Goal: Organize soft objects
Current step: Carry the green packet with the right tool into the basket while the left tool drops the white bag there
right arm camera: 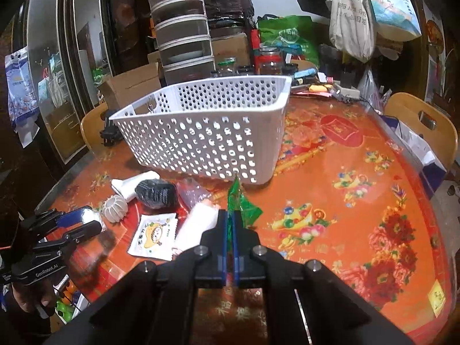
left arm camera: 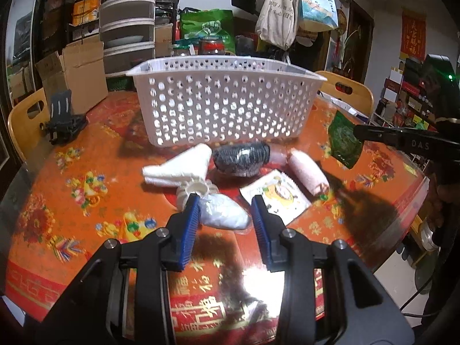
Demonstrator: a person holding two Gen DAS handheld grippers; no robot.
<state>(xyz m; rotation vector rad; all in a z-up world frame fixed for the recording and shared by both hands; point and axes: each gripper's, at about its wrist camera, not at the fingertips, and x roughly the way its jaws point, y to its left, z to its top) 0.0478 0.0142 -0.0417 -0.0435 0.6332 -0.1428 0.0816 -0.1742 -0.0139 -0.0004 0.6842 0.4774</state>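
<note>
Green packet [right arm camera: 243,205] pinched aloft by right fingers [right arm camera: 222,230]; left fingers [left arm camera: 189,215] spread wide.

Bare tablecloth [right arm camera: 345,158] right of basket [right arm camera: 207,141]

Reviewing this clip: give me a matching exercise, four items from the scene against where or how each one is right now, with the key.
Things:
1. green packet
2. white basket
3. clear plastic bag
4. cartoon sachet

States:
A. lies flat on the table, beside the pink roll
B. lifted clear of the table, pinched in the right gripper
C. stands upright behind the pile
D. sits between the open fingers of the left gripper

Pairs: 1-B, 2-C, 3-D, 4-A
</note>
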